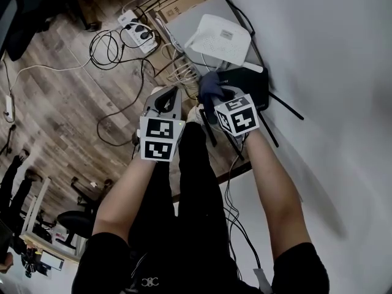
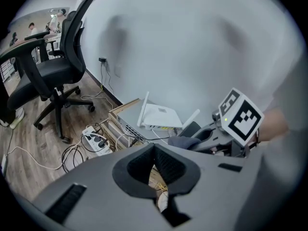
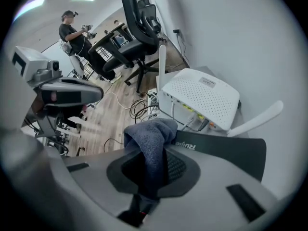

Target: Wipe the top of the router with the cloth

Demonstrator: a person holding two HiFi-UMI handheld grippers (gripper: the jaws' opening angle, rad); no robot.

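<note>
While the right gripper point(image 3: 151, 166) pinches the blue cloth point(image 3: 149, 138), its lower end hidden between the jaws, by the partly covered black router point(image 3: 231, 150) below the white router point(image 3: 204, 97), the left gripper point(image 2: 155, 162) hangs closed, empty.

Left gripper point(image 2: 154, 152), right gripper point(image 3: 155, 161) — fingers point(image 2: 171, 165) together

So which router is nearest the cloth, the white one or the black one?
The black router, lying flat right beside the cloth in the right gripper; the white router sits farther back.
</note>
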